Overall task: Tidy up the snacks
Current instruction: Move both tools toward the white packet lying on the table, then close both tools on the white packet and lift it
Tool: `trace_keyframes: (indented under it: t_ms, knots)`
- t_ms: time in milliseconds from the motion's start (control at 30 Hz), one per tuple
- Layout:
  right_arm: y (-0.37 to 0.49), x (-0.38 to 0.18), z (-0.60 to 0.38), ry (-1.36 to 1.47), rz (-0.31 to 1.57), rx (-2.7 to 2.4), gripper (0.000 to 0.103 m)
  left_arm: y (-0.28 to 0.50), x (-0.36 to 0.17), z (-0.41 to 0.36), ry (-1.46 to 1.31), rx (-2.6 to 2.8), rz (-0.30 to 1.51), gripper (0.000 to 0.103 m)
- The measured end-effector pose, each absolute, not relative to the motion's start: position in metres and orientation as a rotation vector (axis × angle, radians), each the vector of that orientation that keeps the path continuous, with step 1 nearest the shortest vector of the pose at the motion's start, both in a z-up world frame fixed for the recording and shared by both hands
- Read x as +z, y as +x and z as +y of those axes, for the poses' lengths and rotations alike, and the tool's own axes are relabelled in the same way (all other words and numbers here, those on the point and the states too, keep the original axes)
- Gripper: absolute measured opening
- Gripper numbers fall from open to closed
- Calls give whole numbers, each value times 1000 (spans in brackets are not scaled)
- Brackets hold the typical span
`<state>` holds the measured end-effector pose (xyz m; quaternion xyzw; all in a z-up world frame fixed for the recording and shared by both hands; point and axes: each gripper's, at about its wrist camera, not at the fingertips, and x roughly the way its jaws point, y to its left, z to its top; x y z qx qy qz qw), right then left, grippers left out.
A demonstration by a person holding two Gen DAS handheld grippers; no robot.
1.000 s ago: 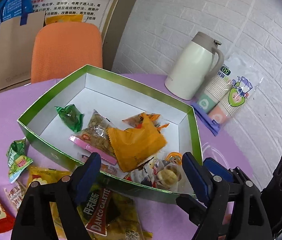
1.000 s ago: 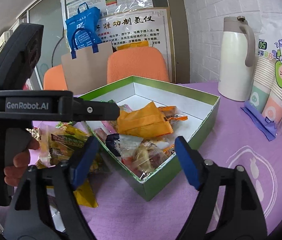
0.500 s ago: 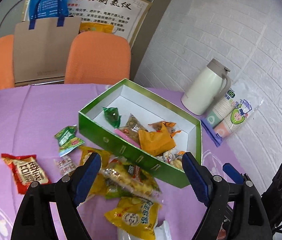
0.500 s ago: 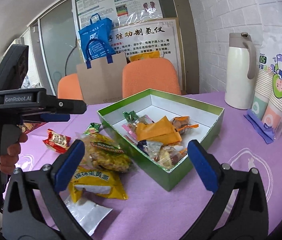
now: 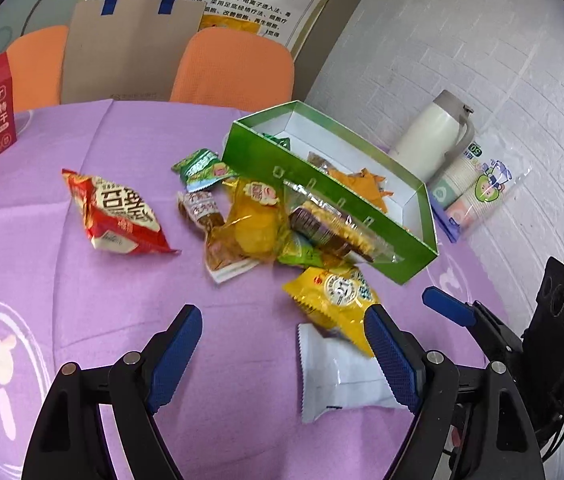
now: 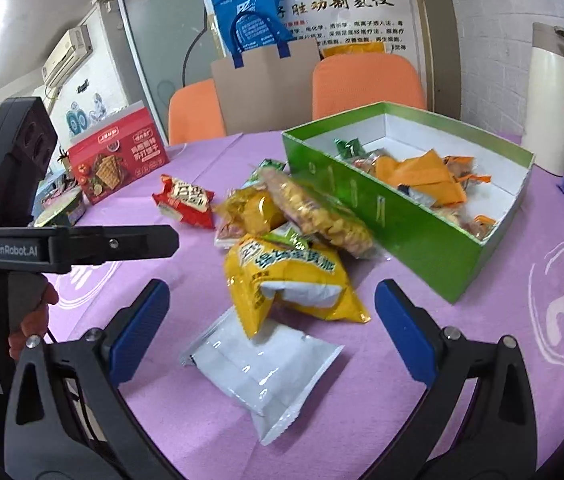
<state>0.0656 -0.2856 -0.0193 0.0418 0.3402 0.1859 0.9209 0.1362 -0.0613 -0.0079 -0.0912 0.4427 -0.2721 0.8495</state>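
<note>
Right wrist view: my right tool (image 6: 268,316) has just been opening its jaws & they now stand wide apart, nothing pinched, hanging above the table (image 6: 461,360). Nearest thing, just ahead & partly between the blue pads, is the white packet (image 6: 260,364), flat on the cloth, long axis slanting from near-right to far-left, so roughly across my line w/ a bit of skew; I'd judge a small wrist roll is needed before closing on its short side. The yellow bag (image 6: 285,276) lies partly on its far end, so a grab too far fwd could catch both. Behind that, the clear cracker pack (image 6: 317,216) leans against the green box (image 6: 381,216), which sits further back & to the right, already holding several snacks. Red packet (image 6: 184,200) is far left, alone. In the left wrist view my left tool (image 5: 282,344) is also apart & empty; the white packet (image 5: 337,376) sits at its right pad, off-centre, w/ the yellow bag (image 5: 333,296) beyond. Right tool is better lined up on the white packet, imo. Box is up-right from it, a short carry.
</note>
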Motion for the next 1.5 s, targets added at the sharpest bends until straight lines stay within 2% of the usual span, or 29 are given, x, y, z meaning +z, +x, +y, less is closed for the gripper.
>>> trace_keyframes:
  t_ms: [233, 300, 367, 433, 467, 533, 667, 1067, 1133, 1200, 1267, 1500]
  knots:
    - [55, -34, -274, 40, 763, 404, 102, 122, -30, -48, -222, -630, 973, 85]
    - [50, -42, -277, 37, 794, 381, 97, 119, -38, -51, -235, -659, 995, 85]
    - [45, -49, -280, 48, 824, 363, 82, 117, -46, -56, -241, -683, 1018, 84]
    - [41, -56, -282, 62, 850, 356, 73, 116, -53, -62, -232, -705, 1038, 83]
    - [39, -60, -281, 59, 859, 358, 63, 115, -55, -65, -225, -713, 1047, 80]
    - [38, -65, -279, 57, 872, 370, 55, 114, -59, -73, -211, -741, 1061, 75]
    - [36, -67, -279, 53, 873, 374, 54, 113, -59, -83, -185, -773, 1066, 64]
    - [24, -57, -299, 111, 825, 351, 54, 116, -58, -97, -179, -808, 1094, 60]
    - [26, -56, -302, 118, 814, 349, 54, 116, -59, -97, -183, -807, 1095, 59]
    - [29, -58, -300, 128, 818, 362, 54, 117, -60, -97, -190, -807, 1100, 51]
    - [31, -61, -297, 135, 826, 372, 50, 119, -61, -99, -195, -808, 1104, 47]
    - [32, -62, -296, 155, 833, 383, 48, 121, -62, -99, -197, -808, 1098, 46]
